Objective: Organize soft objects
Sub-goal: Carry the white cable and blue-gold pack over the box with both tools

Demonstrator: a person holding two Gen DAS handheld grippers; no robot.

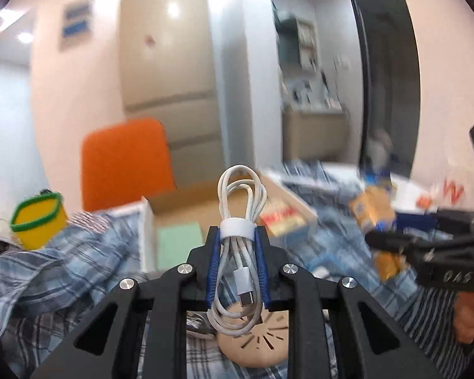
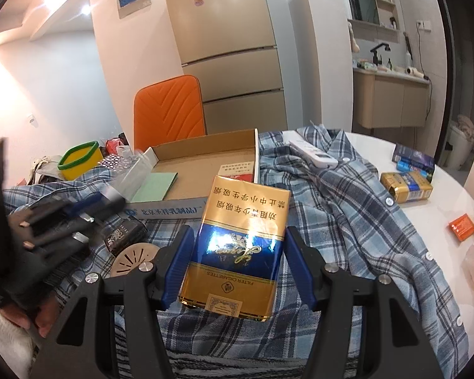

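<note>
My left gripper [image 1: 238,237] is shut on a coiled white USB cable [image 1: 240,208] bound with a white strap, held up over the blue plaid shirt [image 1: 79,252]. Its blue pads [image 1: 214,262] press the bundle from both sides. My right gripper [image 2: 238,252] is shut on a gold and blue cigarette pack [image 2: 237,252], held above the same plaid shirt [image 2: 338,208]. An open cardboard box [image 2: 205,150] lies just beyond, with a green card [image 2: 154,186] and a red pack [image 2: 237,170] inside. The left gripper [image 2: 88,211] shows blurred at the left of the right wrist view.
A yellow tub with a green rim [image 2: 79,158], a dark pack [image 2: 123,237] and a beige vented disc [image 2: 132,259] sit left. A white remote [image 2: 312,153], another gold pack [image 2: 407,186] and a small orange box [image 2: 463,225] lie right on the white table [image 2: 426,230]. An orange chair [image 2: 169,110] stands behind.
</note>
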